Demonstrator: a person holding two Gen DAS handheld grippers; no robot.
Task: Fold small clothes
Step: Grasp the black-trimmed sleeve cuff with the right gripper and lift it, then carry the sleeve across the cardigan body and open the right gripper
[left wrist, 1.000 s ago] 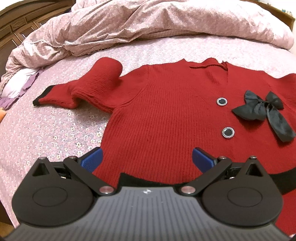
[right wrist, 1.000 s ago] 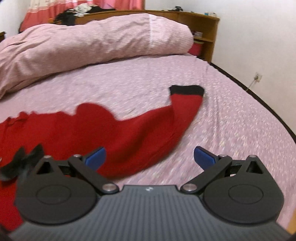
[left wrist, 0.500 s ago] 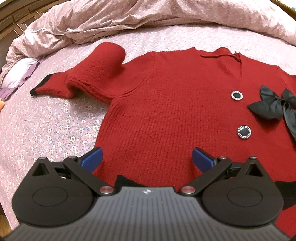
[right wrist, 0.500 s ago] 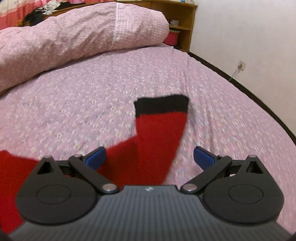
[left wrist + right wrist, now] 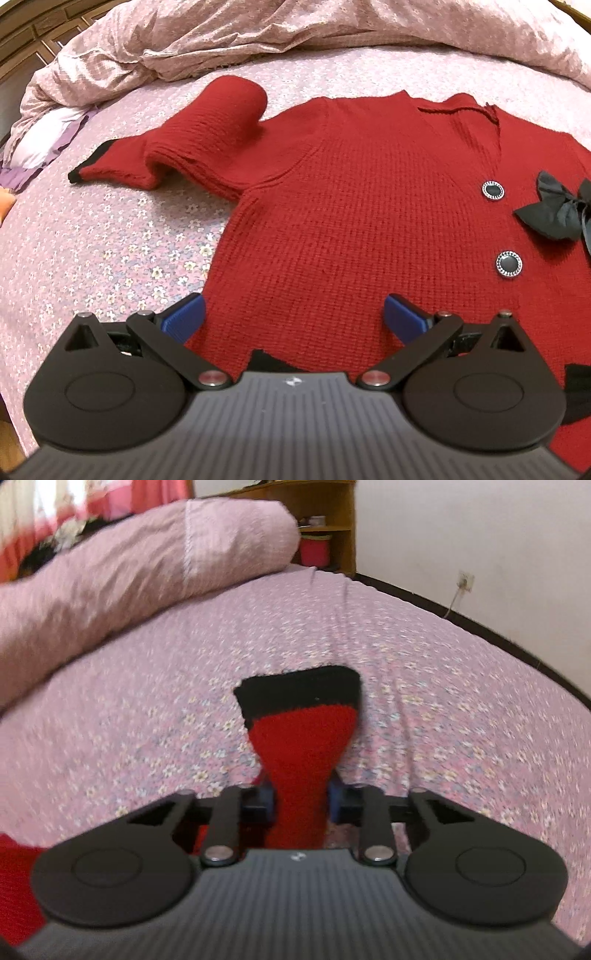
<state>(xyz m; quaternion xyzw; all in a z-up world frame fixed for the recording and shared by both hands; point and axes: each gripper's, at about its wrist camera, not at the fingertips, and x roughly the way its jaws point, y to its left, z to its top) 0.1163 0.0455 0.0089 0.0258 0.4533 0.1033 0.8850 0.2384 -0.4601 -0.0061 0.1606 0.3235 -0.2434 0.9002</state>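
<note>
A small red knitted cardigan (image 5: 351,206) lies front up on the bed, with two round buttons, a black bow (image 5: 554,214) and black trim. Its left sleeve (image 5: 192,147) is bunched up, cuff pointing left. My left gripper (image 5: 293,317) is open, low over the cardigan's bottom hem, its blue pads either side of the red knit. In the right wrist view my right gripper (image 5: 301,801) is shut on the cardigan's right sleeve (image 5: 299,746), a little behind the black cuff (image 5: 295,692), which sticks out ahead of the fingers.
A pink flowered sheet (image 5: 92,251) covers the bed. A rumpled pink duvet (image 5: 295,33) lies along the far side and shows in the right wrist view (image 5: 129,576). A wooden shelf (image 5: 332,524) and white wall with a socket stand beyond the bed's right edge.
My right gripper has moved onto the right sleeve and closed on it near the cuff. My left gripper has edged forward over the hem and stays open.
</note>
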